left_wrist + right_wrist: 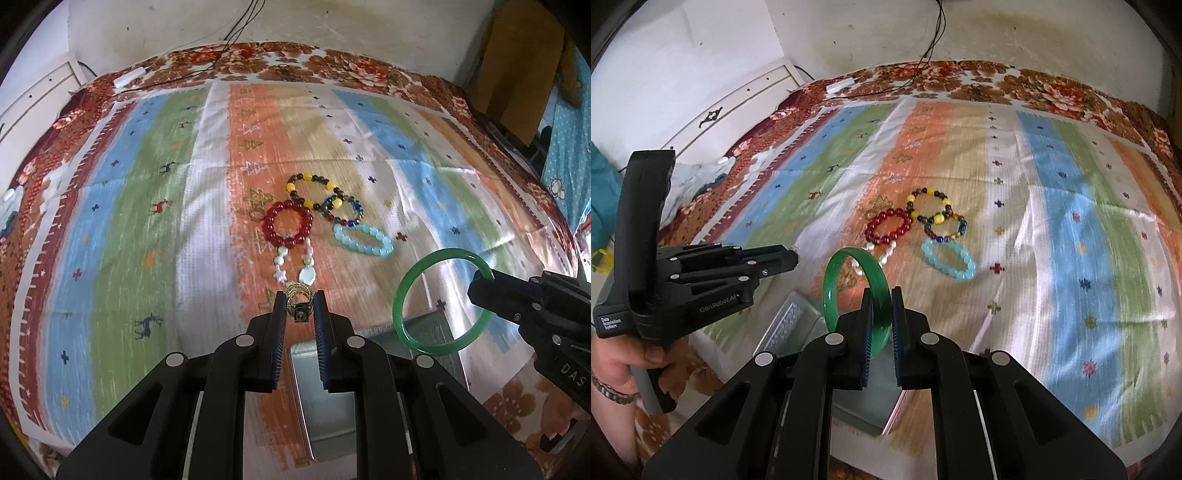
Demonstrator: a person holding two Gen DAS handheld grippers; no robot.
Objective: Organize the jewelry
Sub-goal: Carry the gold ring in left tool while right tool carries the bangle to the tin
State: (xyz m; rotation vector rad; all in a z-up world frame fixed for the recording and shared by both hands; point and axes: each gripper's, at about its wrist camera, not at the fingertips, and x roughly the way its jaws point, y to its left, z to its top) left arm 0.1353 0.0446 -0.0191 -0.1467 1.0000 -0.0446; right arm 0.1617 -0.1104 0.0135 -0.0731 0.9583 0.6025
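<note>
My left gripper (300, 298) is shut on a small gold ring ornament (299, 293) and holds it above the grey metal box (325, 398). My right gripper (878, 295) is shut on a green bangle (875, 284), held upright over the box (798, 317); the bangle also shows in the left wrist view (400, 295). On the striped cloth lie a red bead bracelet (269, 218), a yellow and dark bead bracelet (291, 186), a multicoloured bead bracelet (356, 210), a pale blue bead bracelet (384, 242) and a pearl and shell strand (306, 273).
The striped cloth (147, 221) covers a floral bedspread (332, 62). Black cables (934, 40) and a white adapter (842, 85) lie at the far edge by the wall. A white cabinet (738, 103) stands far left.
</note>
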